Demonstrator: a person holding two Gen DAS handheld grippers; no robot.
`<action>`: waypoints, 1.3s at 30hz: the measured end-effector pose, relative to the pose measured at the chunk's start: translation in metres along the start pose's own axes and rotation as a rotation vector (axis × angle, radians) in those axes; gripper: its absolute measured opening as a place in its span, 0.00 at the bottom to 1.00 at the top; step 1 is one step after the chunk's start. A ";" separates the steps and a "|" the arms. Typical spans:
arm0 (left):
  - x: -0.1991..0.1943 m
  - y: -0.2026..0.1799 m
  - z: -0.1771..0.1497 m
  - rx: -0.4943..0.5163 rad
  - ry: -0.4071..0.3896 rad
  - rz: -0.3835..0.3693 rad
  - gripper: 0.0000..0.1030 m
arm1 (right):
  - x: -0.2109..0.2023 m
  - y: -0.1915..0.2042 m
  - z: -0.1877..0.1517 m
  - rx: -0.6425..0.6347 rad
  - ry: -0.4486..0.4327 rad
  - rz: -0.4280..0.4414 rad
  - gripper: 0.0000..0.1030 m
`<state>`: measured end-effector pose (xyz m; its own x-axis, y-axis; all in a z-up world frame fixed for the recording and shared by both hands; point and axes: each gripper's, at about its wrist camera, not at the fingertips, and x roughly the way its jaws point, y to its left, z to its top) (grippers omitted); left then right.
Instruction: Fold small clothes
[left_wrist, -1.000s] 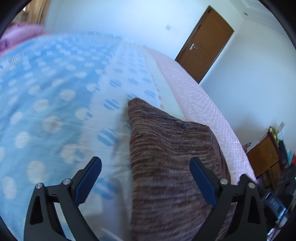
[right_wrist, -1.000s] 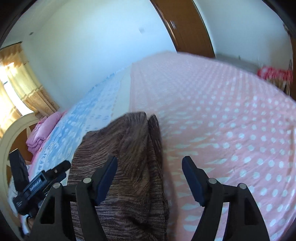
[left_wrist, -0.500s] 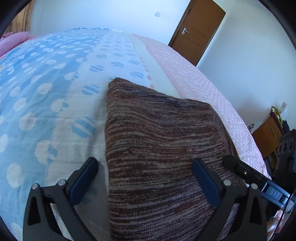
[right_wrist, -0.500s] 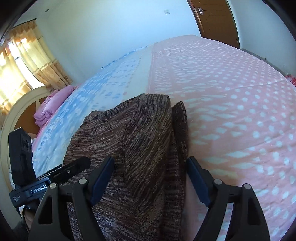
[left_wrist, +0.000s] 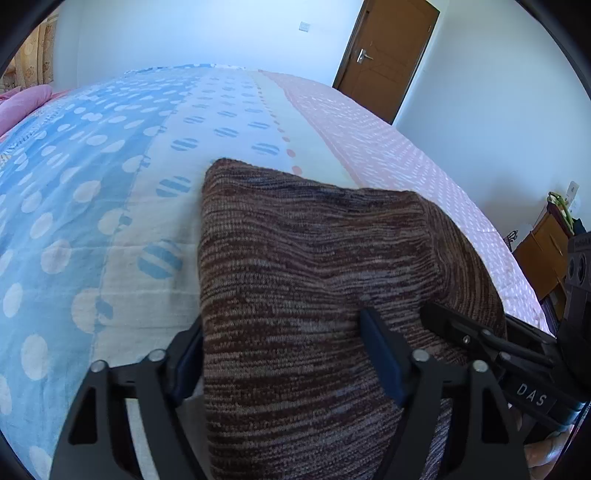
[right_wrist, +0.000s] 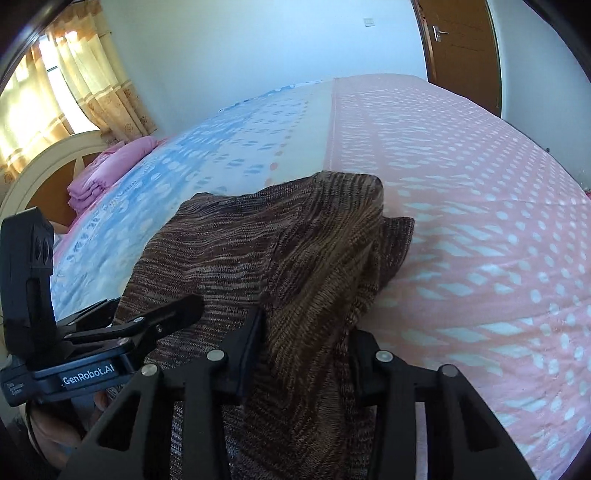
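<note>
A brown striped knit garment (left_wrist: 314, 280) lies on the bed near its front edge; it also shows in the right wrist view (right_wrist: 280, 266). My left gripper (left_wrist: 288, 365) has its jaws narrowed around the garment's near left edge, fabric bunched between them. My right gripper (right_wrist: 306, 350) has its jaws narrowed around the garment's near right edge, where a fold rises between the fingers. Each gripper shows in the other's view, the right one in the left wrist view (left_wrist: 517, 354) and the left one in the right wrist view (right_wrist: 92, 347).
The bed has a blue, cream and pink polka-dot cover (left_wrist: 110, 184). Folded pink bedding (right_wrist: 107, 177) lies by the headboard. A brown door (left_wrist: 384, 55) stands beyond the bed. A wooden cabinet (left_wrist: 546, 251) stands at the right.
Both grippers have moved forward onto the garment's near edge and their jaws have closed in from wide open onto the fabric.
</note>
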<state>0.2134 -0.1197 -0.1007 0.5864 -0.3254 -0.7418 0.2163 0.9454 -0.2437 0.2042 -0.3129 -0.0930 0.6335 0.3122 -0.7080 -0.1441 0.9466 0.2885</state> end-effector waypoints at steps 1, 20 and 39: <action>0.000 0.000 0.000 0.001 -0.004 0.001 0.69 | -0.001 0.001 0.000 -0.005 -0.004 -0.004 0.38; -0.052 0.002 -0.010 0.007 -0.039 -0.075 0.26 | -0.077 0.079 -0.024 -0.123 -0.166 -0.261 0.22; -0.100 -0.126 -0.040 0.196 -0.060 -0.264 0.25 | -0.228 0.060 -0.069 -0.018 -0.318 -0.399 0.21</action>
<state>0.0964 -0.2052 -0.0205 0.5334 -0.5647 -0.6298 0.5094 0.8088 -0.2938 -0.0019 -0.3215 0.0413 0.8413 -0.1113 -0.5290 0.1447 0.9892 0.0219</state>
